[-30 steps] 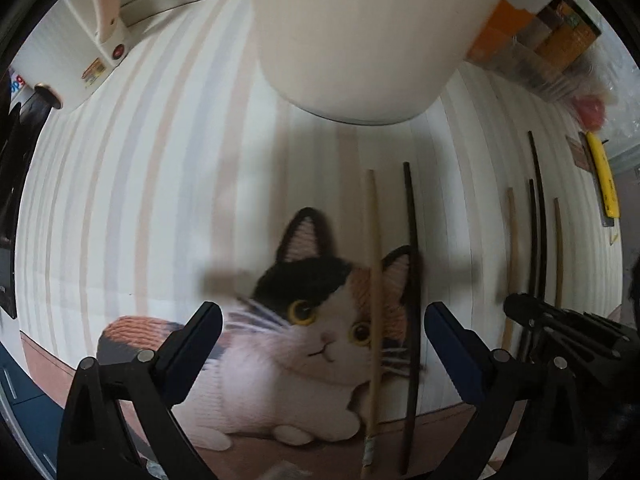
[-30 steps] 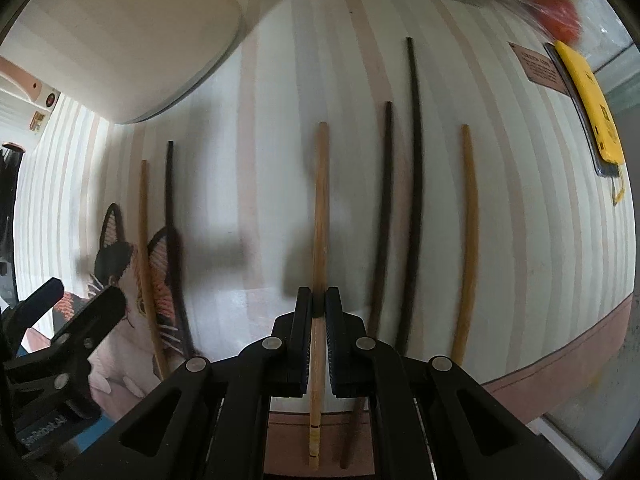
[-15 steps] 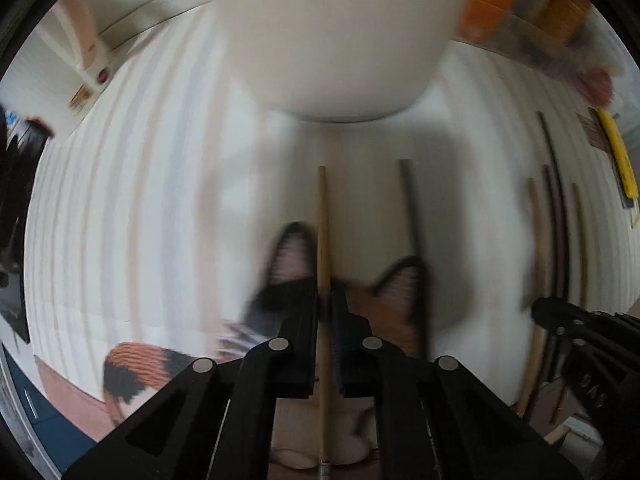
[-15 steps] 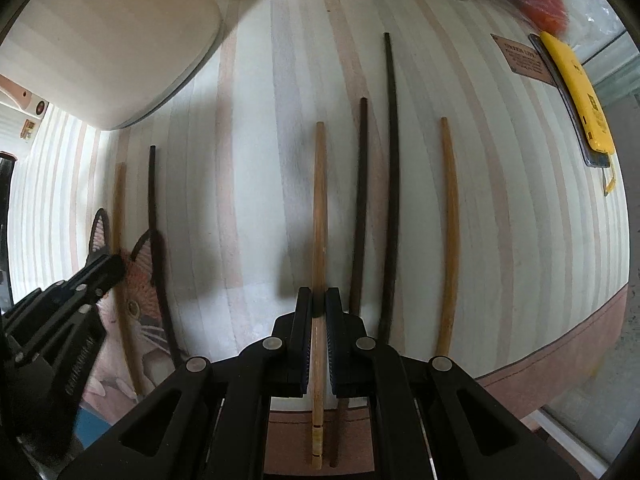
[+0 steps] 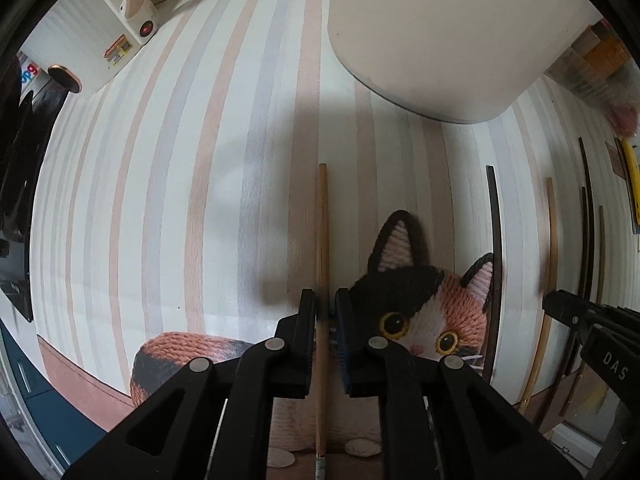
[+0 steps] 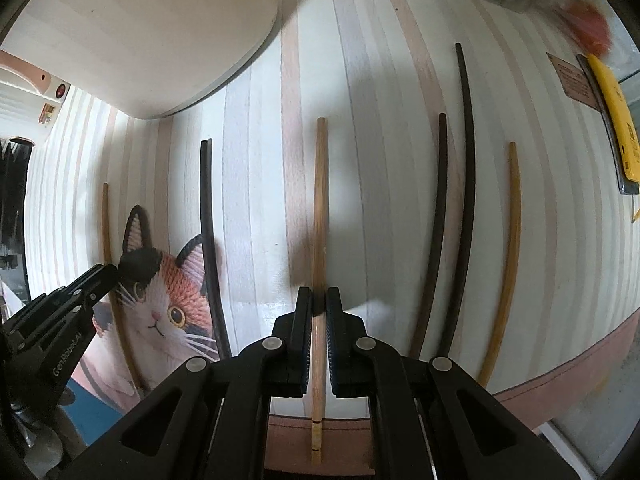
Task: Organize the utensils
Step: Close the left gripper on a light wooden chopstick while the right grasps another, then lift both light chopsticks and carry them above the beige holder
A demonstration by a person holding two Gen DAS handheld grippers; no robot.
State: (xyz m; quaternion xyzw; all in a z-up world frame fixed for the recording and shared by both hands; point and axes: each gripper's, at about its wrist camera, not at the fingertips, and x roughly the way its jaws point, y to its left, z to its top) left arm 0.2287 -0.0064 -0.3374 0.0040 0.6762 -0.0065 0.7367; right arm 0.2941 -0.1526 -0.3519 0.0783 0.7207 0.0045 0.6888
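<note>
My left gripper [image 5: 323, 300] points down at the striped mat [image 5: 160, 200] with a light wooden chopstick [image 5: 322, 220] between its pads; the pads press on it while the jaws are opening slightly. This chopstick sits just left of the printed cat's ear. My right gripper [image 6: 319, 296] is shut on another light wooden chopstick [image 6: 320, 200]. To its right lie two dark chopsticks [image 6: 440, 200] and a tan one [image 6: 514, 240]; a dark chopstick [image 6: 206, 220] lies to its left. The left gripper [image 6: 100, 280] shows at the left edge of the right wrist view.
A large white container [image 5: 440, 40] stands at the back of the mat. A yellow tool [image 6: 616, 120] lies at the far right. A white appliance [image 5: 120, 40] stands at the back left. The mat's brown front border [image 6: 560, 380] runs close to the grippers.
My left gripper closed from wide open onto the light chopstick and carried it left, off the cat's face and away from the dark one. The right gripper kept its grip and shifted slightly left.
</note>
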